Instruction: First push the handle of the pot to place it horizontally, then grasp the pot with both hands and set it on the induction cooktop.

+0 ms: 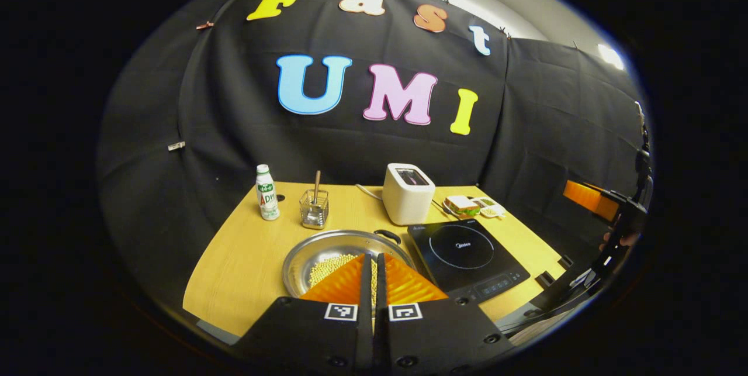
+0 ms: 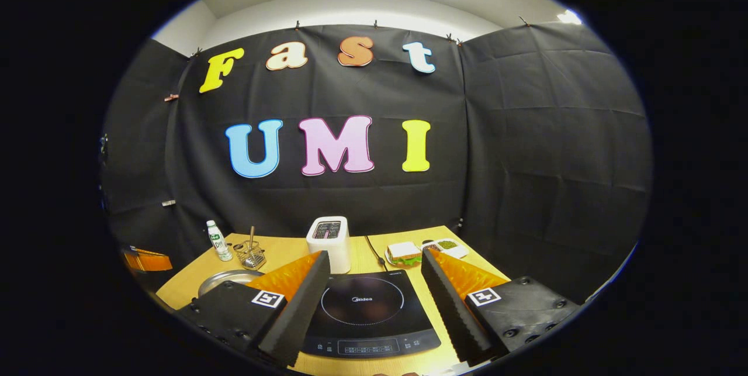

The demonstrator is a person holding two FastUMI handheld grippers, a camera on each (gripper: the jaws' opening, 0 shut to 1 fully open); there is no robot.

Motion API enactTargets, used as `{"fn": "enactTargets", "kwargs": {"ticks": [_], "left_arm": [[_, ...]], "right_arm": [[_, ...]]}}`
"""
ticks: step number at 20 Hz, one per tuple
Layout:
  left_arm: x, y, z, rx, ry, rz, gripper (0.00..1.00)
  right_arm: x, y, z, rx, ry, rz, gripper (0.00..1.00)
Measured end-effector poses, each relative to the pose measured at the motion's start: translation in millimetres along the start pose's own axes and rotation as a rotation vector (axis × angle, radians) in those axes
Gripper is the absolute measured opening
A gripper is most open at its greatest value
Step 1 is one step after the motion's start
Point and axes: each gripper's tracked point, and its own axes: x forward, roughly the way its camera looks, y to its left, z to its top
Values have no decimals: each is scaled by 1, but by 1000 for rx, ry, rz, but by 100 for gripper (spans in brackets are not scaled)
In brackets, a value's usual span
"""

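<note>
A shallow steel pot holding yellow beans sits on the wooden table, with a black handle at its far right rim. Beside it on the right lies the black induction cooktop. My left gripper hovers above the pot's near side, its fingers pressed together with nothing between them. In the right gripper view, my right gripper is open above the cooktop, and the pot's rim peeks out at the left. The right gripper also appears at the far right of the left gripper view.
At the back of the table stand a white bottle, a wire basket with a utensil, a white toaster and a sandwich on a plate with small dishes. Black cloth walls the booth.
</note>
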Motion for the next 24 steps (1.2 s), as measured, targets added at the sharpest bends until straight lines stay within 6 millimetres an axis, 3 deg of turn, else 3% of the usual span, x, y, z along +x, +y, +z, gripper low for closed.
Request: {"fn": "enactTargets", "kwargs": {"ticks": [5,11,18,24], "left_arm": [[15,20,-41,-8,121,2,5],[26,11,-78,-55,253,-110,5],[29,44,-145,29,433,-82,5],[38,64,-182,96,540,-74,5]], "right_arm": [[4,1,-12,5,41,2,98],[6,-1,-17,0,60,-4,98],[3,-13,-35,16,120,-39,98],[2,-10,-49,15,166,-37,98]]}}
